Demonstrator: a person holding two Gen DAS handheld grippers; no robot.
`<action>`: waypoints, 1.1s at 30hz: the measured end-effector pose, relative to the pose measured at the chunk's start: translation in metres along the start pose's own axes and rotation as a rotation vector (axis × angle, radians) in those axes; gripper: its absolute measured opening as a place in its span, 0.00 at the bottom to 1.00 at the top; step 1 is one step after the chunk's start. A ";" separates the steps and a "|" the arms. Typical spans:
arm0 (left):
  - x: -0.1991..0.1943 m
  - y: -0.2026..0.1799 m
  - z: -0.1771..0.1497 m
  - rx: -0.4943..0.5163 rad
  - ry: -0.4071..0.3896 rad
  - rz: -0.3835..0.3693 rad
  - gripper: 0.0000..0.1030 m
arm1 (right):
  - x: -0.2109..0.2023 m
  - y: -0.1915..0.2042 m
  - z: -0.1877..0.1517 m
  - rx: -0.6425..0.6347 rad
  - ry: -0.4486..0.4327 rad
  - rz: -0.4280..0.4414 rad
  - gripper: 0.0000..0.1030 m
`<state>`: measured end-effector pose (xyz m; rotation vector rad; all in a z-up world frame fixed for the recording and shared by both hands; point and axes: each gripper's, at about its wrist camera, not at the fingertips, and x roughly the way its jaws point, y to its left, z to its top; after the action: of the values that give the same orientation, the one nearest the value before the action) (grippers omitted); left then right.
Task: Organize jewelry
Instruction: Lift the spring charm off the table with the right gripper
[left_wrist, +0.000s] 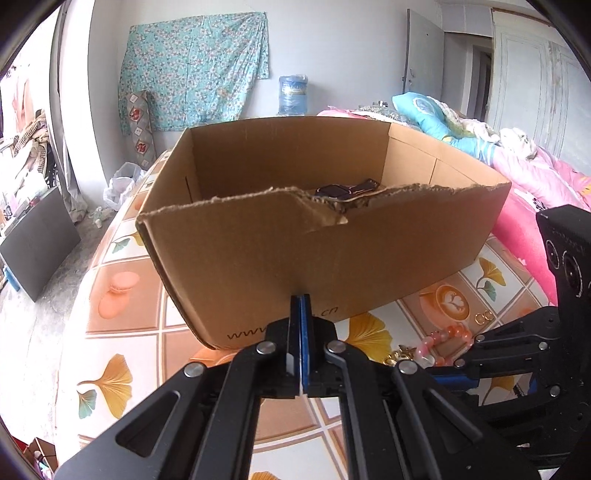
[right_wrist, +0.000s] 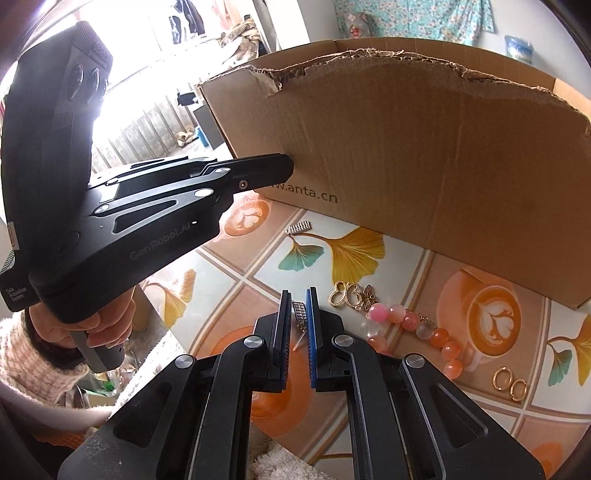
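Right gripper held narrow on what is probably a hair clip, lower centre; transfer into cardboard box is required next.

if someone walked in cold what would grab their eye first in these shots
The big cardboard box with its torn front edge fills the middle of both views, a dark watch lying inside it. In front of it on the leaf-patterned cloth lie a pink bead bracelet, gold charms and two gold rings. The right hand-held gripper pinches a small silver clip.
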<state>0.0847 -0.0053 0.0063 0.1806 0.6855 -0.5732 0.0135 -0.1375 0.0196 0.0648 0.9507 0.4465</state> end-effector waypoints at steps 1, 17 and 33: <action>0.001 -0.001 -0.002 0.005 0.013 -0.015 0.00 | 0.000 0.000 0.000 0.001 0.000 0.002 0.06; 0.024 -0.008 -0.011 0.095 0.166 -0.011 0.13 | -0.001 -0.002 0.000 0.014 -0.010 0.020 0.06; 0.016 -0.002 -0.025 0.061 0.160 0.006 0.04 | -0.007 -0.010 -0.001 0.030 -0.041 0.050 0.11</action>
<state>0.0803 -0.0059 -0.0232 0.2878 0.8227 -0.5782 0.0124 -0.1495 0.0218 0.1242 0.9171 0.4752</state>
